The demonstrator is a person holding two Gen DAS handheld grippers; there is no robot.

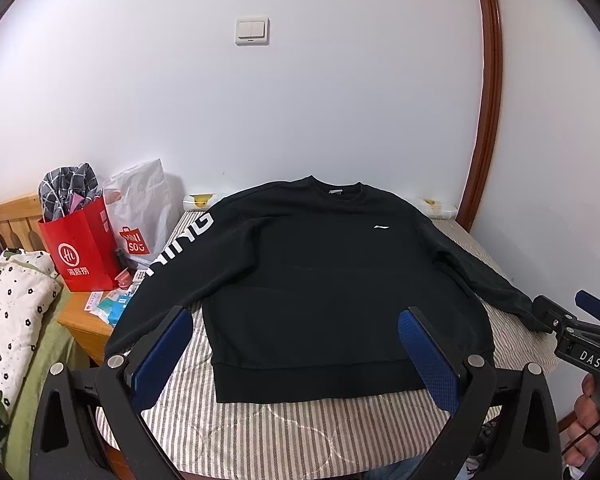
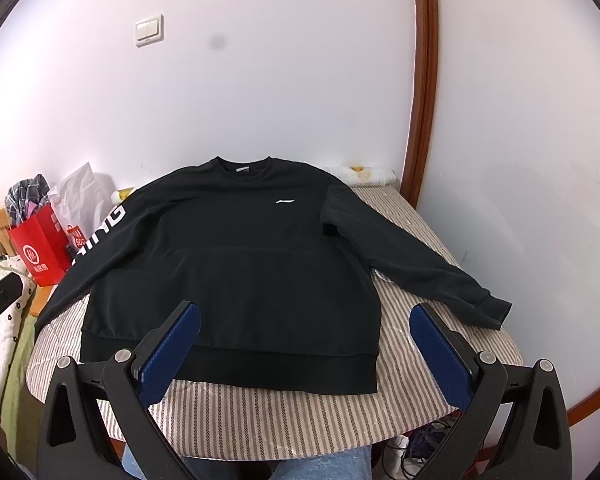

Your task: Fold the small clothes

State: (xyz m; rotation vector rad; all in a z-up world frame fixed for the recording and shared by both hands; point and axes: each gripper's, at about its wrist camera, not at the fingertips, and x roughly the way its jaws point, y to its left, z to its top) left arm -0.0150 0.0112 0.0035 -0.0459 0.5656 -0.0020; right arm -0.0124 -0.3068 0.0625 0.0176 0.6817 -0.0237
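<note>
sweatshirt (image 1: 308,280): black, long-sleeved, spread flat and face up on striped table cover (image 1: 284,432), collar toward wall, hem toward camera. judged soft, limp, of moderate weight; thick knit likely to sag and drag when lifted, not slippery, not fragile.

left to right:
- left sleeve (image 1: 172,256), white lettering, runs past table edge toward red bag (image 1: 80,248) and white bag (image 1: 140,212); cuff end hidden behind left gripper (image 1: 296,360). lettering only partly readable.
- left gripper: jaws wide apart, nothing between pads, poised above hem, not touching cloth.
- body: ribbed hem band (image 2: 236,368) flat; faint horizontal crease across middle. best holds judged to be ribbed cuffs, hem corners and shoulder seams, firmer than plain panel.
- right gripper (image 2: 306,354): jaws wide apart, empty, above hem's right corner.
- right sleeve (image 2: 412,264) lies diagonally on cover, cuff (image 2: 488,312) close to table rim; in left view, cuff sits just beside right gripper's tip, contact not clear.

hidden or doubtful: underside of garment, any back folds, neck label text, table shape beneath cover. black fabric swallows seams and wrinkles. items beside red bag too small to identify.
</note>
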